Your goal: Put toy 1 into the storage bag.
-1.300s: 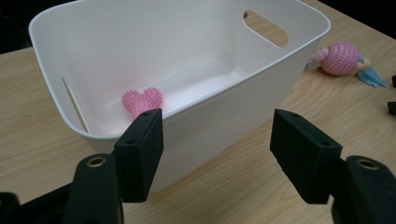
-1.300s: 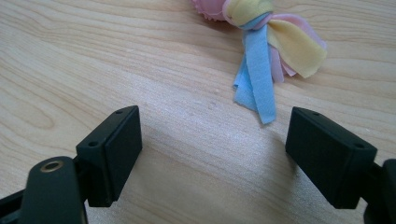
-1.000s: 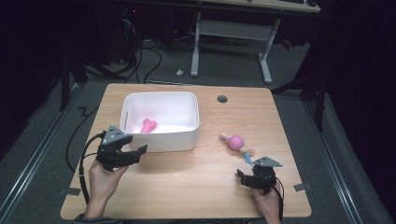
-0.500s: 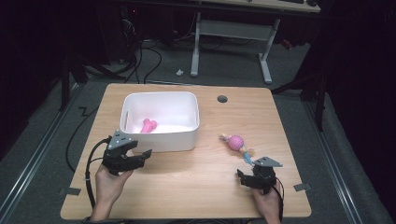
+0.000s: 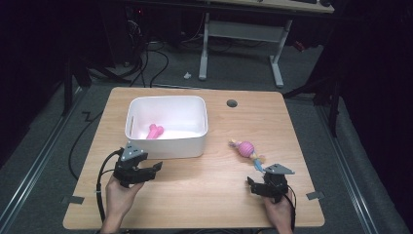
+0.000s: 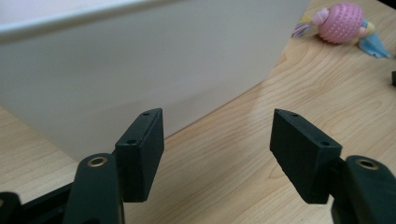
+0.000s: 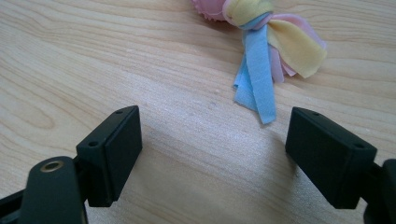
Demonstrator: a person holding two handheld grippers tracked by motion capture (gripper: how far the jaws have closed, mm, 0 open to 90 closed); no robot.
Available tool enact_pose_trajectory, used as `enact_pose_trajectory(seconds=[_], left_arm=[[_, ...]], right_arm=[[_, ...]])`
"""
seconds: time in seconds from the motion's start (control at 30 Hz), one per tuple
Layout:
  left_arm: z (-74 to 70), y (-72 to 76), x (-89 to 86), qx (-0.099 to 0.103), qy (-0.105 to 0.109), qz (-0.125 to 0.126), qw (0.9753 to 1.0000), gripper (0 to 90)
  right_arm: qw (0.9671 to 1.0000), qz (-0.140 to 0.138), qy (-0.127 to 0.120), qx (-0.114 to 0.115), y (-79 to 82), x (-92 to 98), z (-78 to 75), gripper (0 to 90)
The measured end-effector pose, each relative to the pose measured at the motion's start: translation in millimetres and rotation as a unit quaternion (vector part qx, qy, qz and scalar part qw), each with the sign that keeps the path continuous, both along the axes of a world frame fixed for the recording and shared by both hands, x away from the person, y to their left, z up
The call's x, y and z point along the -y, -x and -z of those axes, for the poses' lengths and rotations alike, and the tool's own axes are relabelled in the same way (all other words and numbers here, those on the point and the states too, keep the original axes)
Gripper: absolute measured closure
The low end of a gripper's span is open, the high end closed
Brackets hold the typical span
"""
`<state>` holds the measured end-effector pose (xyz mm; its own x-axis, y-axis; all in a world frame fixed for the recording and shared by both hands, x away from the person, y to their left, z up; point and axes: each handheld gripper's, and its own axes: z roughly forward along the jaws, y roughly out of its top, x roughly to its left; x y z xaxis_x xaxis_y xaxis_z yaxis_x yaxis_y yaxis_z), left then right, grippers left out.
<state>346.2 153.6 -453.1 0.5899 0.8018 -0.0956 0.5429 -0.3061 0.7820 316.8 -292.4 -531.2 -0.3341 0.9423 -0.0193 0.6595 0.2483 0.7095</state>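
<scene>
A white bin [image 5: 166,144] stands at the table's left centre with a pink toy [image 5: 155,131] lying inside. A pink ball toy with yellow, pink and blue fabric strips [image 5: 247,149] lies on the wood to the bin's right. My left gripper [image 5: 146,170] is open just in front of the bin's near wall [image 6: 140,70], with nothing between its jaws; the ball toy [image 6: 340,23] shows far off at upper right. My right gripper [image 5: 260,187] is open, low over the table a little short of the toy's strips [image 7: 261,65].
A round cable hole [image 5: 232,103] sits in the tabletop behind the ball toy. Bare wood [image 5: 204,190] stretches between the two grippers. Cables trail off the table's left edge to the floor [image 5: 83,136]. A desk frame [image 5: 243,34] stands behind the table.
My left gripper has drawn back toward the near edge, away from the bin's front wall. The right gripper has stayed put.
</scene>
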Motion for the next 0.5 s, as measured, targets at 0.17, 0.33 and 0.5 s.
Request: enact_pose_trajectory(seconds=[0.17,0.33,0.5], left_arm=[[8.3,-0.6,2.2,-0.008,0.004,-0.001,1.0,35.2],[15.2,-1.2,5.7,-0.013,0.007,-0.001,0.9999,35.1],[21.8,-2.5,9.2,-0.02,0.006,0.0,0.9998,35.0]], right_arm=[[1.0,0.0,0.0,0.0,0.1,-0.1,0.0,18.5],[1.0,0.0,0.0,0.0,0.0,0.0,0.0,18.5],[1.0,0.0,0.0,0.0,0.0,0.0,0.0,18.5]])
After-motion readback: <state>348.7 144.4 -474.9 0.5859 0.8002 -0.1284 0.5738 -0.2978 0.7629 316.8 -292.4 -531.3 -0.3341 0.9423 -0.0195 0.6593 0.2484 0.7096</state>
